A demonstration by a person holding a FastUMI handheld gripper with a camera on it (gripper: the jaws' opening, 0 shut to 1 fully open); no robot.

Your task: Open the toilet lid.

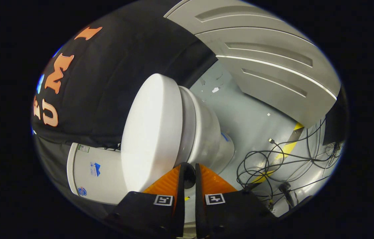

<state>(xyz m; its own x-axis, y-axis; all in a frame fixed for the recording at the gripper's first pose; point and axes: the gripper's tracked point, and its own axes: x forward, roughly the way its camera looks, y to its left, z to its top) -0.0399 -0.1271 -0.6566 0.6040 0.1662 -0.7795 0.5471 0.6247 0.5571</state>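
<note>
The view is rolled on its side, with the floor to the right. The white toilet lid (150, 132) lies down over the seat and bowl (206, 139), its top face turned left. The tank (97, 172) sits behind it, beside the fingers' left side. My gripper (190, 166) has its tips right at the lid's near rim, where lid and bowl meet. Its fingers stand almost together with only a thin dark slot between them. No white rim shows inside that slot, so nothing is gripped.
A grey panelled door or wall (266, 56) stands beyond the bowl. Loose black cables (273, 162) and a yellow-black floor stripe (286, 149) lie on the grey floor (246, 116) right of the fingers. Black cloth hangs behind the tank.
</note>
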